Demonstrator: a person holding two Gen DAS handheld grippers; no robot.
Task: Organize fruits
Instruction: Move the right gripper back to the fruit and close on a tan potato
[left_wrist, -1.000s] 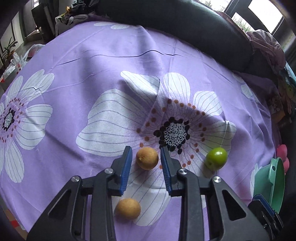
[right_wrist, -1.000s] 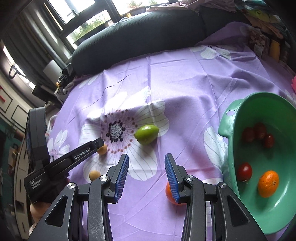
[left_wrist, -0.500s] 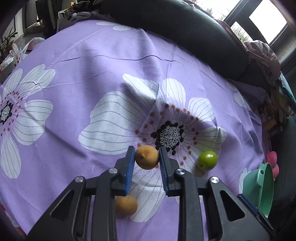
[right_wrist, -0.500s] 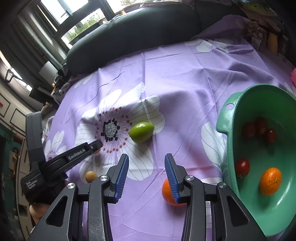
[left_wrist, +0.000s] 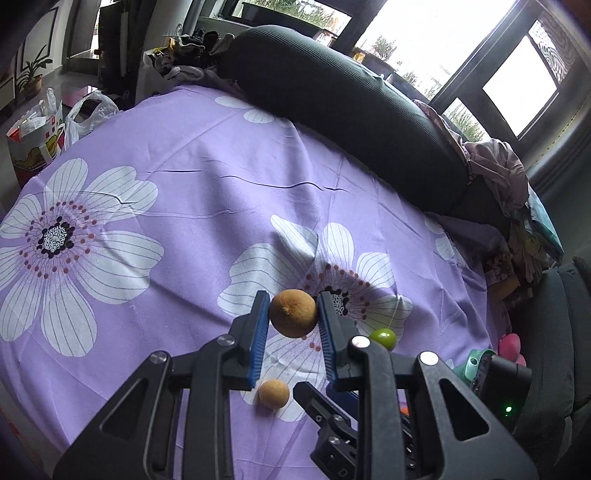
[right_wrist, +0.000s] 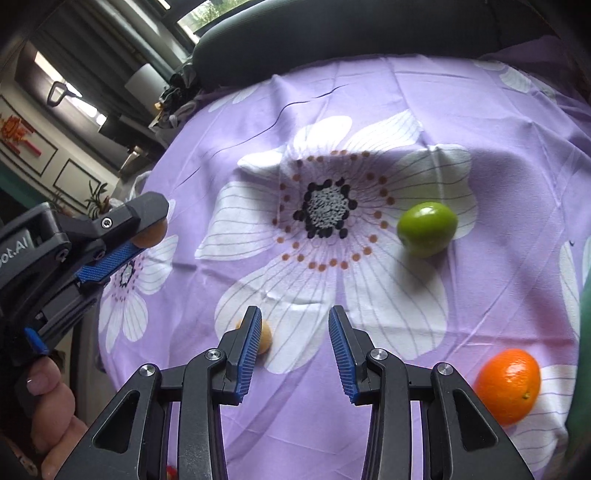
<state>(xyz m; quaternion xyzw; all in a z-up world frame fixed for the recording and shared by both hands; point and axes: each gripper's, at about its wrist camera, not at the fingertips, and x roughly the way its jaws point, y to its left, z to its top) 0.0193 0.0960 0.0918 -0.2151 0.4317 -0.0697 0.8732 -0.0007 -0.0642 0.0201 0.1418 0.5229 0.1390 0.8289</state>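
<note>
Brown round fruit (left_wrist: 293, 313) clamped between the blue pads of the left gripper (left_wrist: 291, 325), lifted clear of the purple flowered cloth (left_wrist: 207, 177); in the right wrist view the same fruit (right_wrist: 149, 236) peeks out under the left gripper (right_wrist: 122, 236) at far left, a hand (right_wrist: 48, 406) gripping its handle below. Second small brown fruit (left_wrist: 273, 394) lies on the cloth on a white petal, under and between the left gripper's fingers in the left view; in the right view it (right_wrist: 264, 338) sits half hidden behind the left finger of the right gripper (right_wrist: 293, 350). Right gripper jaws apart, nothing between them, hovering over the cloth (right_wrist: 369, 92). Green fruit (right_wrist: 427, 229) rests on a petal right of the dark flower centre, seen small (left_wrist: 383, 338) in the left view. Orange citrus (right_wrist: 508, 386) on the cloth at lower right, apart from the green one. Green bowl rim (left_wrist: 474, 363) just visible right of the left gripper. Dark long cushion (left_wrist: 351, 107) along the cloth's far edge.
</note>
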